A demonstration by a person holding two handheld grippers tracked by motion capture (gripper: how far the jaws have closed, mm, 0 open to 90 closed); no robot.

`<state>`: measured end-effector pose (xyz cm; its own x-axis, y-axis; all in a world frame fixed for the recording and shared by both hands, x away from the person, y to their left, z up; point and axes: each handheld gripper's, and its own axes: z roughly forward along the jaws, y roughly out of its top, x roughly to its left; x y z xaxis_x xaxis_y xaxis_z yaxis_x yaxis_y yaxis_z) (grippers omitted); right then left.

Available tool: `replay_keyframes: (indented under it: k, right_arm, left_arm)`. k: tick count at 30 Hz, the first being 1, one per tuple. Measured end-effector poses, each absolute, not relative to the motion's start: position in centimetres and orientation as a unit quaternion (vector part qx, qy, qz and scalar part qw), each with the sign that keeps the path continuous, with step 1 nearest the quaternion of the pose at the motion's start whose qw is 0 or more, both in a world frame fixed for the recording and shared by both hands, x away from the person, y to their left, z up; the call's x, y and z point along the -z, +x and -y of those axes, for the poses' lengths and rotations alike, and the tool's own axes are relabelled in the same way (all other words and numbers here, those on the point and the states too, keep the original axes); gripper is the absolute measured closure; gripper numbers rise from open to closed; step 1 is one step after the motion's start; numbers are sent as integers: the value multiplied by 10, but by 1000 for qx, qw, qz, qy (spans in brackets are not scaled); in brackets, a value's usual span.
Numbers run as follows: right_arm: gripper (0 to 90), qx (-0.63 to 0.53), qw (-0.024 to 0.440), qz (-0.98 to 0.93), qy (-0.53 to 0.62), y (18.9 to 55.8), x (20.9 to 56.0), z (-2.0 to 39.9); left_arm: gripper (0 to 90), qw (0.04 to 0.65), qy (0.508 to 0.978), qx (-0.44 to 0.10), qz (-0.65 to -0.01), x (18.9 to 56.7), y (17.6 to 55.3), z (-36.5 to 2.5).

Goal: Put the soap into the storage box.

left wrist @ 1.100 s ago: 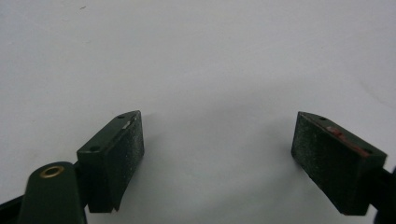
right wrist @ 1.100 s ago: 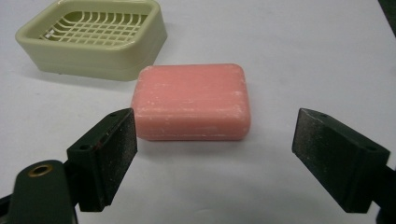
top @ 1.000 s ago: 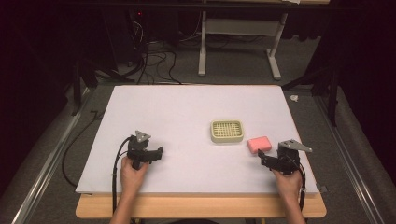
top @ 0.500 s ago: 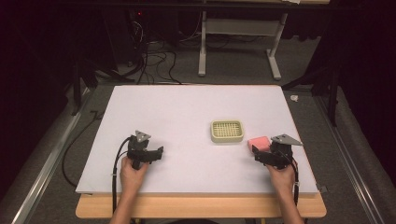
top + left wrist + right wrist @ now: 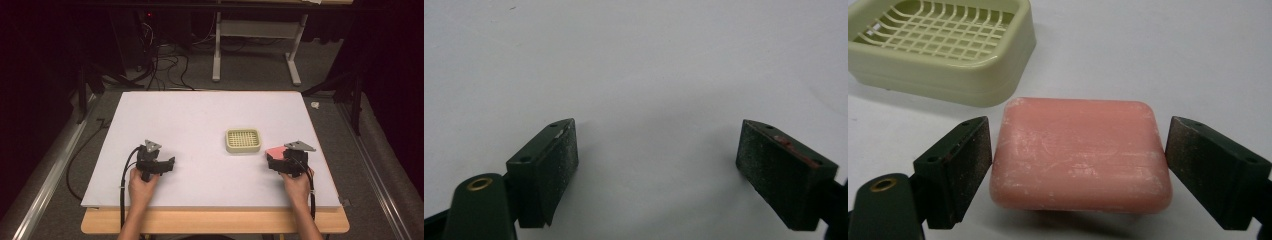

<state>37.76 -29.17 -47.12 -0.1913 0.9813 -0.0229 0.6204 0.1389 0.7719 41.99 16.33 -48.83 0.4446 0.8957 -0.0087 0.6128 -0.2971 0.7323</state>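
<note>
Left tool (image 5: pixel 170 164) sits idle on the near-left tabletop (image 5: pixel 190 120), jaws wide apart, nothing between them. Keep it parked there.

Soap dish (image 5: pixel 243 140) sits right of centre, empty. The pink soap bar (image 5: pixel 1080 152) lies on the tabletop just near-right of it, apart from the dish.

Right tool (image 5: pixel 1078 165) straddles the bar, jaws spread, each pad just off a short end; no grip yet. Risks:
- Close off-centre and the bar could pivot or squirt out; it looks slick.
- Push forward while closing and you may shove it into the dish wall.
- Clamp too low and the pads could drag on the tabletop.
</note>
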Motion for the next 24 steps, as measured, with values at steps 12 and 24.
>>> replay_keyframes:
  k: [12, 24]
  right_arm:
    - [124, -304, 266, -706, 582, 385, 480, 290]
    - [131, -294, 245, -718, 581, 390, 483, 289]
  left_arm:
    - [174, 341, 778, -207, -485, 488, 420, -163]
    - [174, 341, 779, -207, -484, 488, 420, -163]
